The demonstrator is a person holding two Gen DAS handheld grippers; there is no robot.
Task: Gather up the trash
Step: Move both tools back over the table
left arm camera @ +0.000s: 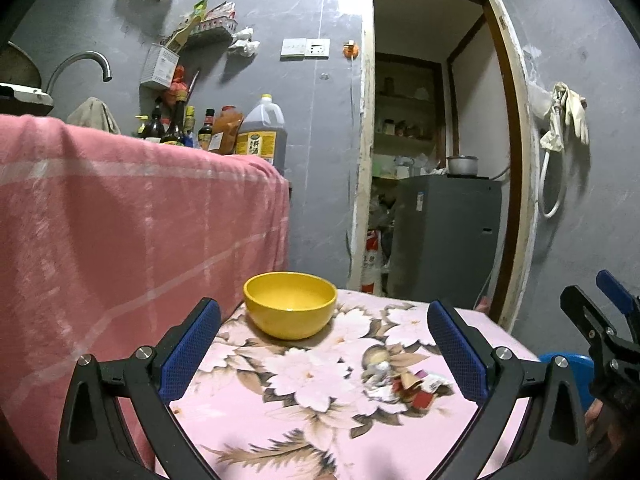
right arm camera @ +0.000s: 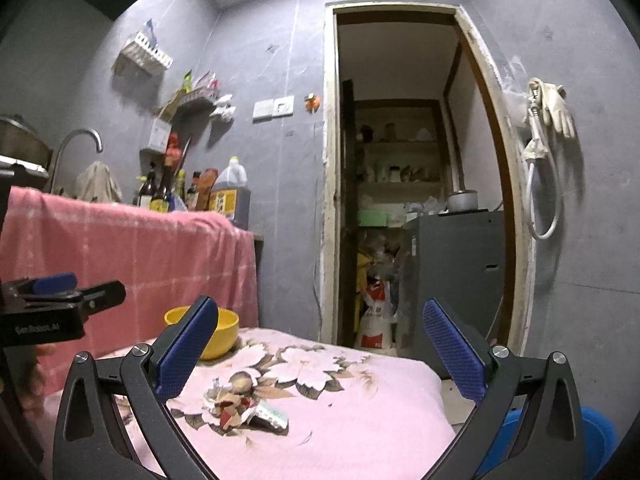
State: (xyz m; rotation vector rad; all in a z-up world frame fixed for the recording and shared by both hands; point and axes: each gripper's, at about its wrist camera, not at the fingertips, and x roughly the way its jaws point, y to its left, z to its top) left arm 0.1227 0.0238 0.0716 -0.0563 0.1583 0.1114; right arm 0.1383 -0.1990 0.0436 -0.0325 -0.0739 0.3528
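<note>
A small pile of trash [left arm camera: 404, 388], crumpled wrappers and paper scraps, lies on a pink floral tablecloth [left arm camera: 312, 432]; it also shows in the right wrist view [right arm camera: 244, 406]. A yellow bowl [left arm camera: 290, 304] stands empty at the table's far left corner, also seen in the right wrist view [right arm camera: 224, 330]. My left gripper [left arm camera: 324, 352] is open and empty, above the table between bowl and trash. My right gripper [right arm camera: 320, 356] is open and empty, hovering above the trash; it shows at the right edge of the left wrist view [left arm camera: 600, 320].
A counter draped in a pink cloth [left arm camera: 120, 208] rises to the left, with bottles and an oil jug [left arm camera: 262, 132] on it. A blue tub [right arm camera: 596, 436] sits on the floor right of the table. An open doorway with a grey cabinet [left arm camera: 444, 236] lies beyond.
</note>
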